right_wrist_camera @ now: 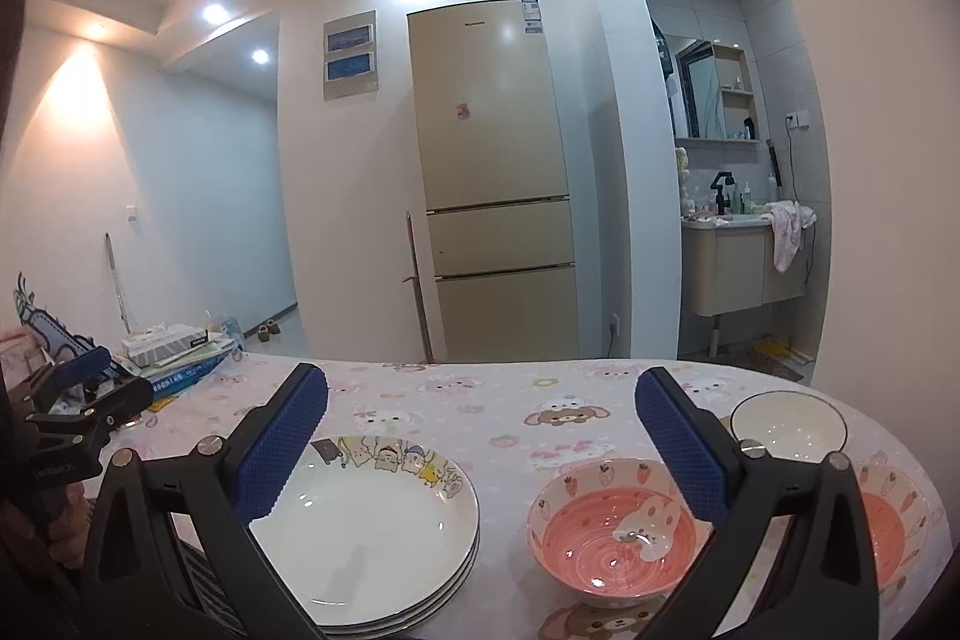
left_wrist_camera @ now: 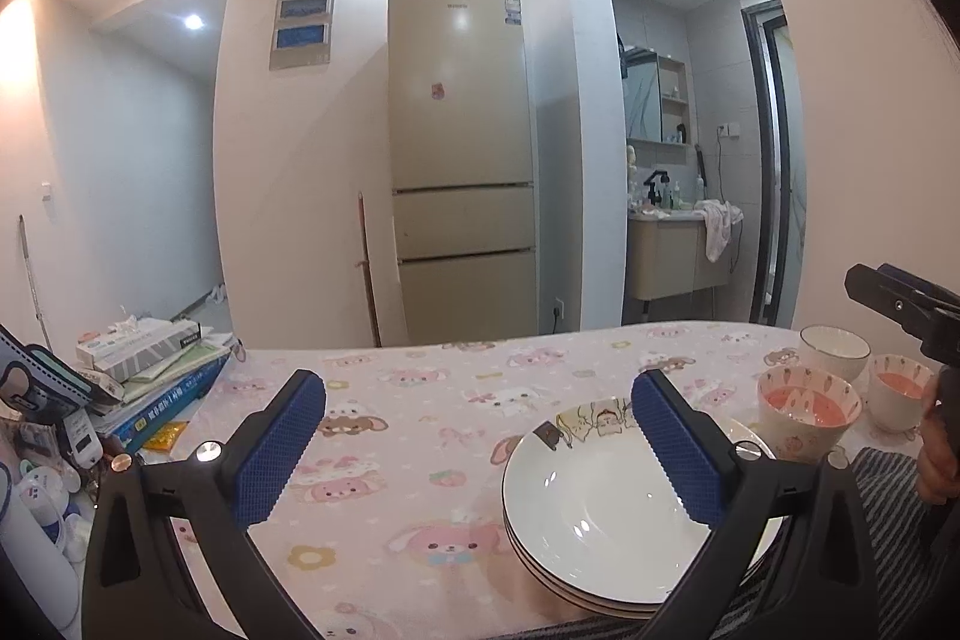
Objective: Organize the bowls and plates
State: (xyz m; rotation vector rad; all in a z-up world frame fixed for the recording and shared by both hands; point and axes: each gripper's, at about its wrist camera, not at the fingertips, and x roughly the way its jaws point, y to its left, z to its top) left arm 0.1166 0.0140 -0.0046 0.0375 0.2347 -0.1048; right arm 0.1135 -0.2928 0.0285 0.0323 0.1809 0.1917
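Note:
A stack of three white plates (left_wrist_camera: 600, 514) sits on the pink cartoon tablecloth; it also shows in the right wrist view (right_wrist_camera: 372, 532). My left gripper (left_wrist_camera: 480, 436) is open and empty, its right finger over the stack's right side. My right gripper (right_wrist_camera: 480, 442) is open and empty above the cloth, between the plates and a pink strawberry bowl (right_wrist_camera: 612, 532). That bowl shows in the left wrist view (left_wrist_camera: 807, 409). A second pink bowl (right_wrist_camera: 888, 520) lies partly behind my right finger. A white bowl (right_wrist_camera: 789, 424) stands farther back.
Books and a tissue box (left_wrist_camera: 150, 358) pile up at the table's left end, with small clutter (left_wrist_camera: 42, 466) near it. A fridge (right_wrist_camera: 498, 184) and a washbasin alcove (right_wrist_camera: 738, 256) stand beyond the table. The table's right edge (right_wrist_camera: 936, 466) curves near the bowls.

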